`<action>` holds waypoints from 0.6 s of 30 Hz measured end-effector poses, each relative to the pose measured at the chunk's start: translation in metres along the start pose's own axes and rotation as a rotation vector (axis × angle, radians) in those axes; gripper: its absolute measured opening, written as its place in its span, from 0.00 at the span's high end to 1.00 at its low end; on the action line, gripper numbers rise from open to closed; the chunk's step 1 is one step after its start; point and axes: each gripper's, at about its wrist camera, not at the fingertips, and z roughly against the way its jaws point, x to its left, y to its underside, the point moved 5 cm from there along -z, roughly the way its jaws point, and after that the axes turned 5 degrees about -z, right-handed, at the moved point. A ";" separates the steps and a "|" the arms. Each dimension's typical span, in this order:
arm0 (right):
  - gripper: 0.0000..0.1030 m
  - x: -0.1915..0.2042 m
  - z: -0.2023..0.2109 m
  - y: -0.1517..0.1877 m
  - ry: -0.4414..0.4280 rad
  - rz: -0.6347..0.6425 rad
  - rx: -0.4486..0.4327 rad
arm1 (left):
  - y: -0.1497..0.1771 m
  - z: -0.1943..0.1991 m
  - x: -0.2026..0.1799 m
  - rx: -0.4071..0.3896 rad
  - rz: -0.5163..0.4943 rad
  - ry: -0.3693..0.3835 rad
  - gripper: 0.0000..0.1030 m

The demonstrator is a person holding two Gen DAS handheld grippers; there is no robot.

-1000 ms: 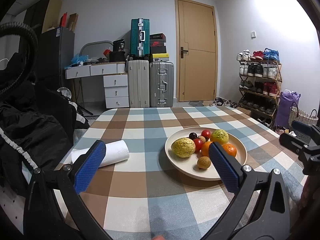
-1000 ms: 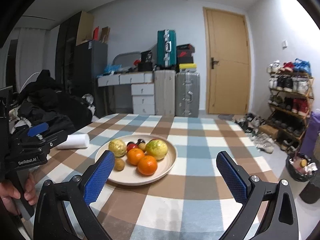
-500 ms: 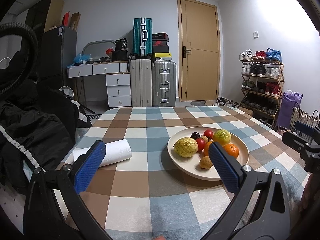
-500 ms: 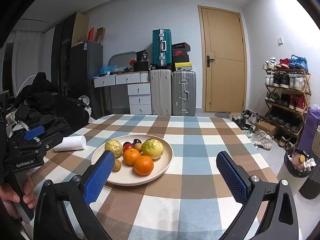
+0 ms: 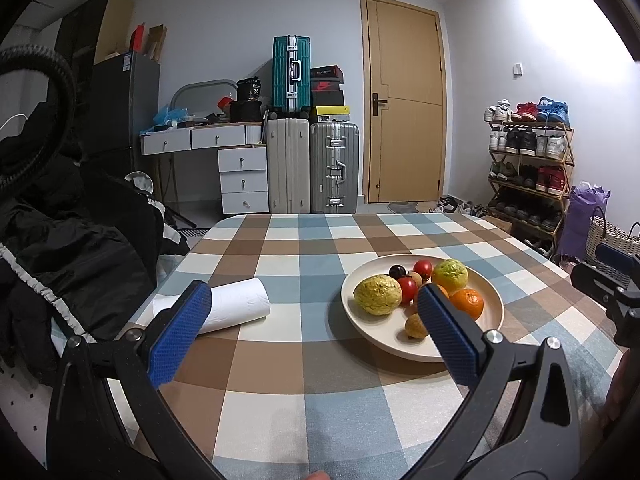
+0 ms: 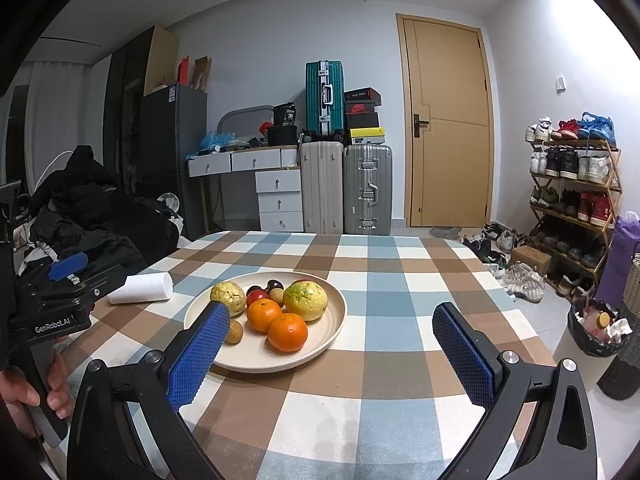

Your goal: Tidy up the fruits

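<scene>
Now both claws, the left claw (image 5: 312, 328) and right claw (image 6: 332, 354), are spread wide holding nothing, so go slowly and pinch one orange (image 6: 288, 333) on the plate (image 6: 336, 320) softly.

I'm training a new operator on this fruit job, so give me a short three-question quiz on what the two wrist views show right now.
1. True or false: the left tongs are shut on a fruit.
2. How many oranges lie on the plate?
3. The paper roll is: A) on the plate, B) on the table beside the plate, apart from it, C) in the right tongs.

Key:
1. False; both pairs of tongs are open and hold nothing.
2. Two.
3. B.
</scene>
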 end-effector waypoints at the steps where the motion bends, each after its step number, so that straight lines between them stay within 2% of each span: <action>1: 0.00 0.000 0.001 0.000 -0.001 0.000 -0.001 | 0.000 0.000 0.000 0.000 0.000 0.003 0.00; 3: 0.00 0.000 0.000 0.000 -0.001 0.000 0.000 | 0.001 -0.003 -0.001 0.000 -0.009 0.021 0.00; 18: 0.00 0.000 0.001 -0.001 -0.001 0.001 0.000 | 0.002 -0.008 -0.003 0.000 -0.010 0.019 0.00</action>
